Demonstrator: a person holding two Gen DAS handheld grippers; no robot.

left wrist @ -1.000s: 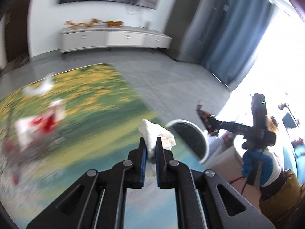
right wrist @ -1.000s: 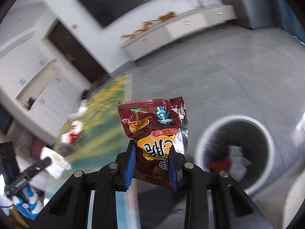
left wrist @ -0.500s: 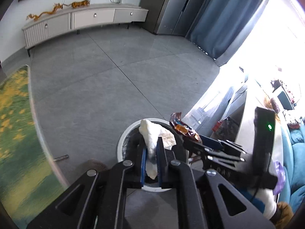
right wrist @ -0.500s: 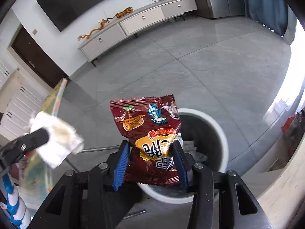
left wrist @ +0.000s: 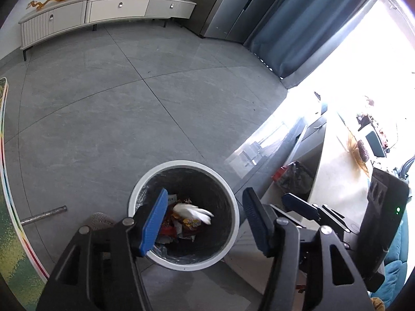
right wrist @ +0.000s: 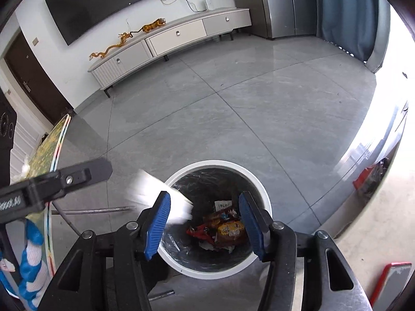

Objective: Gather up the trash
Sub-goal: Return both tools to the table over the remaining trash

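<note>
A round white bin with a black liner stands on the grey floor under both grippers. My left gripper hangs over it with its jaws opening and nothing between them. A white tissue is falling, blurred, onto the wrappers inside. In the right wrist view the bin lies below my right gripper, whose jaws are opening and hold nothing. The brown snack packet lies in the bin. The falling tissue streaks past the left gripper. The right gripper shows beside the bin.
A metal rod lies on the floor left of the bin, beside a yellow-green rug. A white TV cabinet stands along the far wall. A dark bag sits to the right. A red-edged flat object lies near the bin.
Both grippers swung from the rug to above the bin and opened. The tissue left the left gripper and is falling; the snack packet dropped from the right gripper into the bin.
</note>
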